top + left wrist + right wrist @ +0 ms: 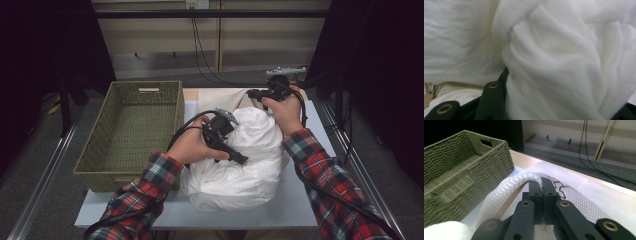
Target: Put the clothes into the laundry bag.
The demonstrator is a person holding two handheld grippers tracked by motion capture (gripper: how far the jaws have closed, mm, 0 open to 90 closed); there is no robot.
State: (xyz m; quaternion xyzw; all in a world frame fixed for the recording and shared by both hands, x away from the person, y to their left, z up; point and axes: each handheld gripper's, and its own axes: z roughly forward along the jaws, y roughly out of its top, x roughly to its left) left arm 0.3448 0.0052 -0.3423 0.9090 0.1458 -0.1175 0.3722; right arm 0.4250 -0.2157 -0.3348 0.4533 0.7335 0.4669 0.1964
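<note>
Stuffing a white blanket [240,165] into a mesh bag [599,202] on the table [300,200]. The right tongs [264,95] were clenched on the rim of the bag, a rolled white mesh edge pinched flat between the two black jaws, and held it up at the far side of the heap. The left tongs [239,158] lay low against the blanket with a thick fold between the jaws; whether the pads pressed on it cannot be told. To do the step well, the right tongs should keep the rim raised and taut, so the mouth stays wide, while the left tongs push the fold down and inward in small bites rather than dragging the whole bulk. The blanket was soft, fleecy and deeply creased, bunched into a rounded mound at the middle of the table, just beside an empty green wicker basket [135,130].
</note>
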